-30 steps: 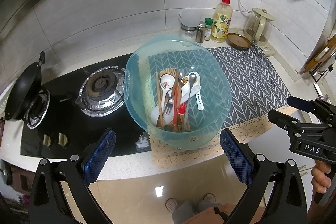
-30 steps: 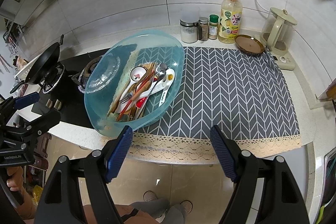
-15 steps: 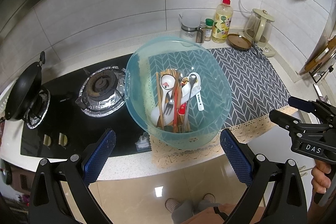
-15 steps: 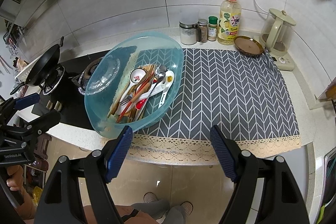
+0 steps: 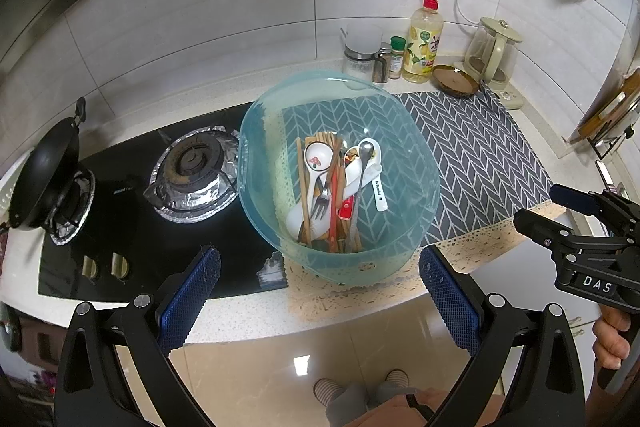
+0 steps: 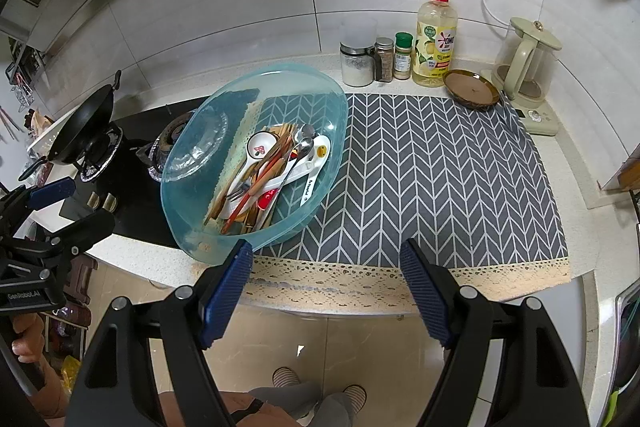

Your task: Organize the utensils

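A clear blue plastic basin (image 5: 404, 147) (image 6: 188, 223) stands on the counter, half on the grey chevron mat (image 5: 480, 155) (image 6: 432, 163). A jumble of utensils (image 5: 332, 187) (image 6: 272, 167) lies in it: white ceramic spoons, metal spoons, a fork and wooden chopsticks. My left gripper (image 5: 318, 291) hangs open off the counter's front edge, in front of the basin, with nothing between its blue pads. To the basin's right, my right gripper (image 6: 326, 291) is open and empty too, over the mat's lace hem. Each gripper shows at the edge of the other's view.
A gas hob (image 5: 192, 167) with a black wok (image 5: 44, 171) lies left of the basin. Along the back wall stand spice jars (image 6: 384, 59), a yellow soap bottle (image 6: 436, 39), a brown dish (image 6: 472, 89) and a glass kettle (image 6: 528, 67). The floor and the person's slippered feet (image 5: 360, 385) show below.
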The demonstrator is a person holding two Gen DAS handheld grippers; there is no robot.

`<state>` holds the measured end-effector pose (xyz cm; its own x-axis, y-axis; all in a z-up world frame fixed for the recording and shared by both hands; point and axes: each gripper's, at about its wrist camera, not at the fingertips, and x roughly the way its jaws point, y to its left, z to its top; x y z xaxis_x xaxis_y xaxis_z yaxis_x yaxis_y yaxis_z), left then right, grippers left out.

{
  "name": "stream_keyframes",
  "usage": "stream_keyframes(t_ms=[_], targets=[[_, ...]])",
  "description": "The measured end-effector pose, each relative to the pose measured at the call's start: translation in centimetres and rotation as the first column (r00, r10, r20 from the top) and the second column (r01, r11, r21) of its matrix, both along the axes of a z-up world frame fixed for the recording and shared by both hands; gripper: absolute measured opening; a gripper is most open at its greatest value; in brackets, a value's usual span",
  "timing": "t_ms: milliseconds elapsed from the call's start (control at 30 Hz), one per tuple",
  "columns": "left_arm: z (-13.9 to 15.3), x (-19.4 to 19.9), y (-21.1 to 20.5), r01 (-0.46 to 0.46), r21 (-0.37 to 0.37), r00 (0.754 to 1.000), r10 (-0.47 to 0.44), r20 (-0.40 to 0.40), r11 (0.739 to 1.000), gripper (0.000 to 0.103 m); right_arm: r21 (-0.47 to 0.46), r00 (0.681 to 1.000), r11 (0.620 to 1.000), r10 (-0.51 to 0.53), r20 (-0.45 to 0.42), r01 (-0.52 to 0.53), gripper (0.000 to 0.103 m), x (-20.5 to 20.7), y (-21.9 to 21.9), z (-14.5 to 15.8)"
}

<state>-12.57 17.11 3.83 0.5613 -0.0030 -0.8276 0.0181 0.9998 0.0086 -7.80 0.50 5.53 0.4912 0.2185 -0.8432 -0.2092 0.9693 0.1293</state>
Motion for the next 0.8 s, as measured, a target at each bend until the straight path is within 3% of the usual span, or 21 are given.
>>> stream_keyframes(t_ms=[800], targets=[[-0.04,-0.31,-0.40,-0.010,-0.001,1.000,0.010,-0.013,1.000,0.099,0.004,1.000,1.000,-0.002,-0.003,0.002,0.074,-0.33,-0.24,-0.12]])
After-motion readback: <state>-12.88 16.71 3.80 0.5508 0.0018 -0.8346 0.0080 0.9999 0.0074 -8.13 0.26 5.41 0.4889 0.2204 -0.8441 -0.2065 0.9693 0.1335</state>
